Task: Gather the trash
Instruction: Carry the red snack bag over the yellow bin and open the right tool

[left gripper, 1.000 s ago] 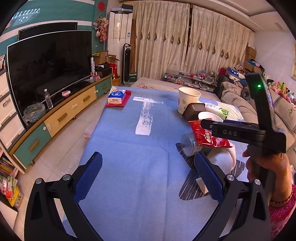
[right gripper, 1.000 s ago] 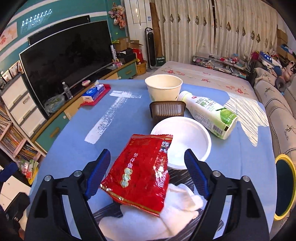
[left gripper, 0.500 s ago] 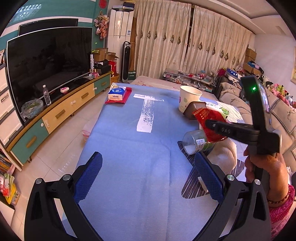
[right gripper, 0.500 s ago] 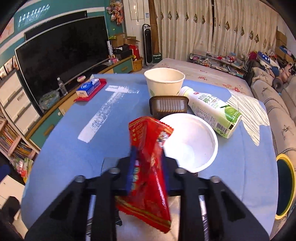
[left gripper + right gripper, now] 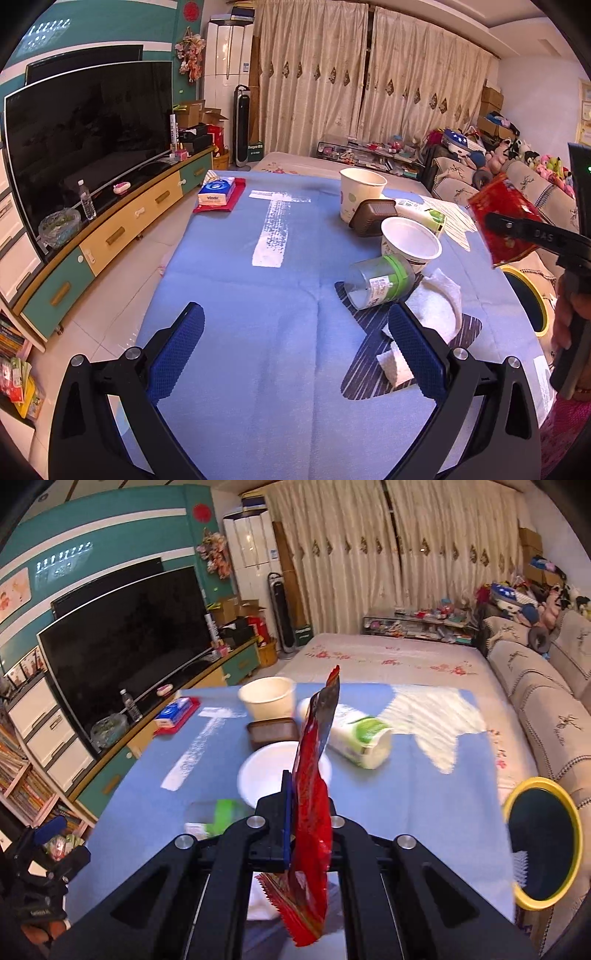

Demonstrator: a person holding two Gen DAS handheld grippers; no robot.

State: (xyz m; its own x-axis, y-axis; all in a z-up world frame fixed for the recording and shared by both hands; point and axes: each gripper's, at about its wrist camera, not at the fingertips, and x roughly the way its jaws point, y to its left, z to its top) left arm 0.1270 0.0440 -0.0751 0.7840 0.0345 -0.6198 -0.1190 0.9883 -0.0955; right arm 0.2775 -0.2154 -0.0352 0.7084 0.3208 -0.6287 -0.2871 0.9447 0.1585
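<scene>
Right gripper [image 5: 308, 830] pinching red snack bag [image 5: 314, 805] between fingers, holding it edge-on, clear above blue surface [image 5: 229, 295]. Yellow-rimmed bin [image 5: 541, 843] sitting off right edge of surface. Left gripper [image 5: 295, 350] hovering low over surface, fingers spread wide, gripping nothing. White bowl [image 5: 410, 240], tipped jar [image 5: 380, 282], crumpled tissue [image 5: 436, 306] lying just ahead.

Red snack wrapper [image 5: 312, 812], crinkled foil, held edge-on and upright above table; yellow-rimmed bin [image 5: 541, 843] at table's right edge.
</scene>
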